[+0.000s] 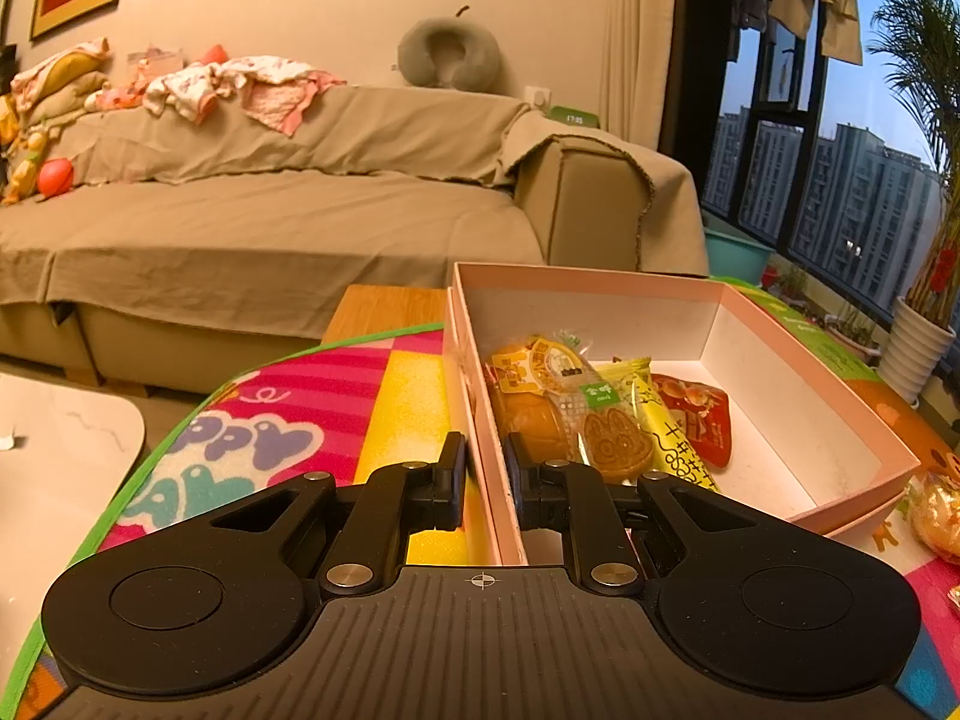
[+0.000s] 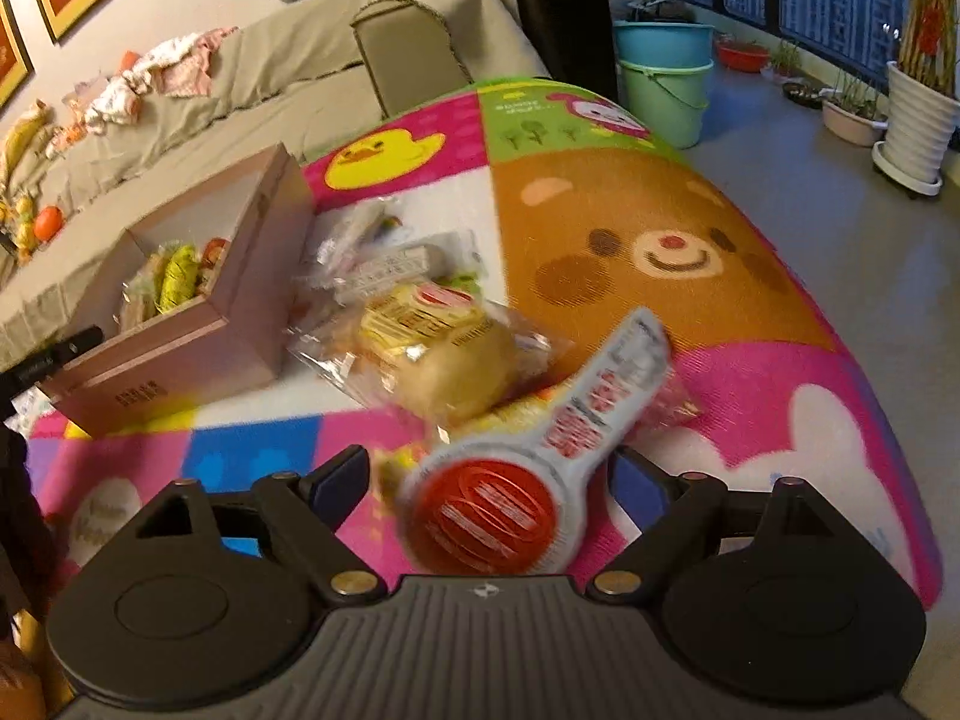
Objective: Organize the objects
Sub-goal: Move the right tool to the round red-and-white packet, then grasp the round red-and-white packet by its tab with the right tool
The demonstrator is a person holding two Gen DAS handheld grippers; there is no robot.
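In the left wrist view, the colourful play mat (image 1: 288,420) lies at the left, with the draped sofa (image 1: 270,204) behind. The left gripper (image 1: 485,468) pinches the near-left wall of the pink box (image 1: 600,288), one finger outside, one inside. In the box lie wrapped snacks: an orange cake (image 1: 528,414), a rabbit-shaped biscuit (image 1: 612,444), a yellow packet (image 1: 666,432) and a red packet (image 1: 702,420). In the right wrist view, the box stands at the left, loose snack packets (image 2: 420,312) just beside it. The right gripper (image 2: 489,480) is spread wide around a blurred red-and-white lollipop-shaped packet (image 2: 516,498); whether its fingers touch it is unclear. Buckets (image 2: 660,78) stand beyond the mat.
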